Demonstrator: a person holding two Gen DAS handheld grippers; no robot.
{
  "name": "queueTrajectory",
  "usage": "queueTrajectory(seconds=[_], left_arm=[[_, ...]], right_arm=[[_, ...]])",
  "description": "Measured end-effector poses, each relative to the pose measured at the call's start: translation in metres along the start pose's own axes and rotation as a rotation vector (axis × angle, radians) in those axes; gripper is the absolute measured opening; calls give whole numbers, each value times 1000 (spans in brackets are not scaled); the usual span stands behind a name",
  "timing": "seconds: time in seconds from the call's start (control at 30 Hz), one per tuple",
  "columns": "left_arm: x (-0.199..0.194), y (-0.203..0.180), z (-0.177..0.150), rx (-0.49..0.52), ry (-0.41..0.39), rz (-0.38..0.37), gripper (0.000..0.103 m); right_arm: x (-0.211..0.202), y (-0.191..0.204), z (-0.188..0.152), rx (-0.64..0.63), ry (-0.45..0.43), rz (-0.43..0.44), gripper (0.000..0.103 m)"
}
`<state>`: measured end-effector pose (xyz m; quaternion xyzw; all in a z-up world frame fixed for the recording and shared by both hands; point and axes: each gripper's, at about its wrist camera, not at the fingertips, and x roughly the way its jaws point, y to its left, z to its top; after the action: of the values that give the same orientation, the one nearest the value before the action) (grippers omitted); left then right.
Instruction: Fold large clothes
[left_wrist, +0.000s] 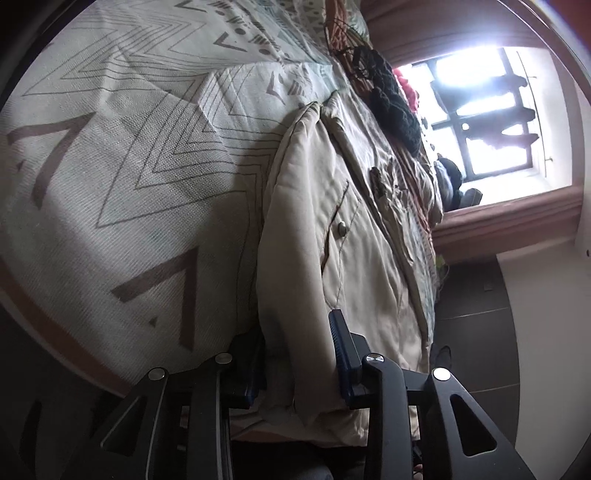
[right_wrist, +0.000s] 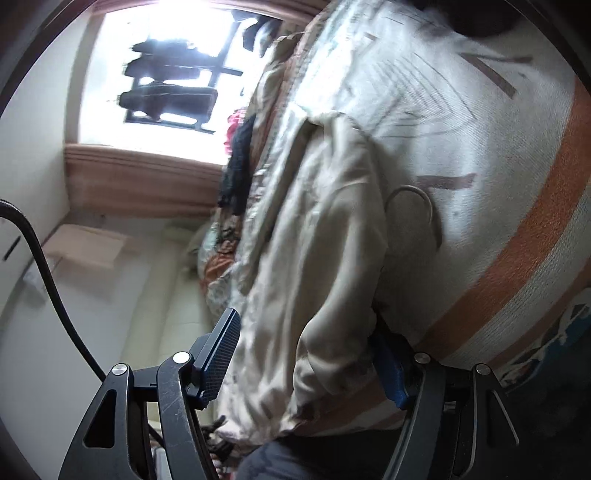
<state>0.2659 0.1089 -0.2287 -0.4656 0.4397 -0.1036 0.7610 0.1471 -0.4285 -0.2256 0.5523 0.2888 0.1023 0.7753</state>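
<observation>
In the left wrist view, the left gripper (left_wrist: 299, 354) is seen at the bottom of the picture, its two blue-padded fingers set on either side of the near hem of a beige jacket (left_wrist: 332, 206); the padded cloth fills the gap between the pads and appears to be clamped there, though one pad is largely hidden behind the fabric. The jacket is laid out lengthwise on a bedspread (left_wrist: 122, 173), cream-coloured and printed with grey zigzag lines and brown chevrons, and a snap-buttoned pocket (left_wrist: 341, 225) is shown on its front. In the right wrist view, the right gripper (right_wrist: 306, 354) is held wide apart: one pad (right_wrist: 219, 354) stands clear in the air on the side away from the bed, not touching the cloth, while the other is mostly covered by the jacket's bunched edge, so no grip on the garment is shown there. A grey loop of cord (right_wrist: 413, 206) is seen lying on the bedspread just beside the jacket, and an orange band (right_wrist: 528, 258) is printed along the bedspread's border. A black cable (right_wrist: 48, 280) is draped across the side of that view. Beyond the jacket, a dark knitted garment (left_wrist: 395, 107) and something red (left_wrist: 404, 83) are piled near the far edge of the bed. Farthest off, a bright window (left_wrist: 484, 114) with a wooden frame is shown, dark clothes being hung outside it.
</observation>
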Motion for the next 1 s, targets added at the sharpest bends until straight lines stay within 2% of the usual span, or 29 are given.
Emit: queueTrajectory(seconds=[0.2, 0.53, 0.73, 0.8, 0.83, 0.87, 1.0], left_arm=[[3, -2, -2, 2, 8, -34, 34], [16, -8, 0, 12, 10, -1, 34], [19, -8, 6, -9, -19, 4, 33], [18, -9, 7, -5, -24, 18, 22], [17, -10, 7, -5, -29, 27, 14], [16, -9, 8, -9, -34, 27, 13], [1, -11, 7, -8, -64, 9, 10]], right_arm=[[-9, 23, -1, -78, 11, 147, 70], [16, -2, -5, -39, 57, -6, 69], [17, -11, 4, 23, 0, -9, 57], [20, -9, 4, 20, -8, -20, 48], [21, -7, 3, 21, -9, -24, 32], [20, -9, 3, 26, -10, -24, 21], [15, 3, 3, 6, -41, -15, 15]])
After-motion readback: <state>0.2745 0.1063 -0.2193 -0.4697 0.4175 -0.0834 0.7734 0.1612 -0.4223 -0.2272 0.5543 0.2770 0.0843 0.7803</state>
